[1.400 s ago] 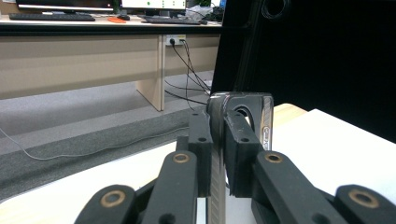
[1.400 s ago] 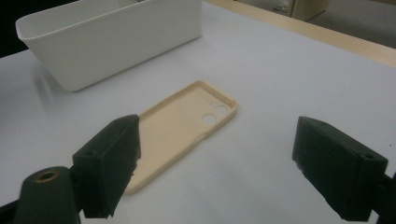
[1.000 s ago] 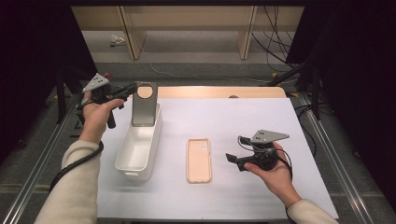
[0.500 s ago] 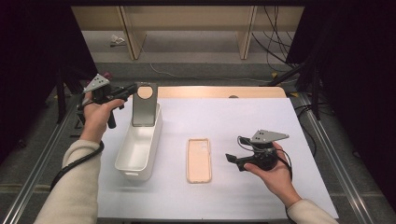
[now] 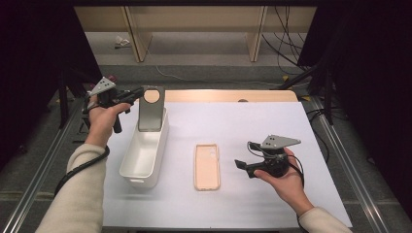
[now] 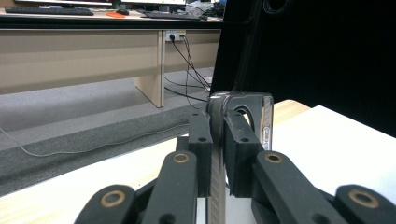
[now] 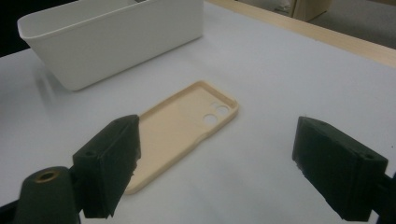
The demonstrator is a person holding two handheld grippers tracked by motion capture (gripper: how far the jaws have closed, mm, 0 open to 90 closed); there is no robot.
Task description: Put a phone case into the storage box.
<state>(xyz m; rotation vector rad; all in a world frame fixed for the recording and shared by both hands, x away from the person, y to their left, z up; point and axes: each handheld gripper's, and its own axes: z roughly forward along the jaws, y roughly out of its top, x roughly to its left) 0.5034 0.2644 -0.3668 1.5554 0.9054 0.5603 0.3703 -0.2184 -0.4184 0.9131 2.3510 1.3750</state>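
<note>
Left gripper (image 5: 138, 93) fingers clamping upright phone (image 5: 150, 109) by top edge, over white bin (image 5: 145, 154) near tabletop's left edge. Right gripper (image 5: 244, 165) fingers spread, empty, beside beige case (image 5: 207, 166). Risking: phone pivoting, slipping from narrow edge grip, striking bin.

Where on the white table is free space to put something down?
Free: the wide far patch of the table beyond the phone case and right tool, and the near strip. Crowded: the left side, with the white bin and the left tool gripping the phone.

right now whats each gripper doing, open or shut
Left gripper: shut on the grey phone, upright over the white bin.
Right gripper: open, holding nothing, facing the beige case.
</note>
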